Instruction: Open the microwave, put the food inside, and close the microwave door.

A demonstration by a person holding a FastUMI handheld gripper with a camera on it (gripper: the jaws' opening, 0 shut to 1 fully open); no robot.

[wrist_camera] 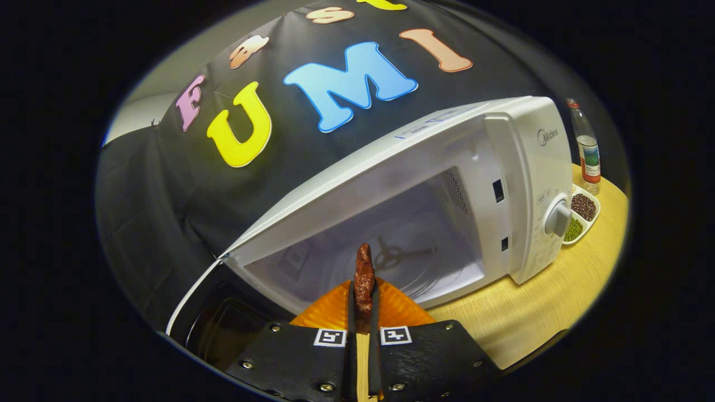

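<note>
A white microwave (519, 167) stands on the wooden table, tilted in this view, its door (212, 312) swung wide open to the left. The cavity (391, 245) lies straight ahead with its turntable hub visible on the floor. My gripper (363, 301) is shut on a brown, lumpy piece of food (364, 271) that sticks up from between the fingers. Under the food, just ahead of the fingers, is an orange ribbed plate (335, 310). The food hangs in front of the cavity opening.
Right of the microwave, on the wooden table (536, 318), sits a white divided dish (584, 215) with dark and green beans, and behind it a bottle (586, 148). The control knob (558, 218) sticks out from the microwave's front panel.
</note>
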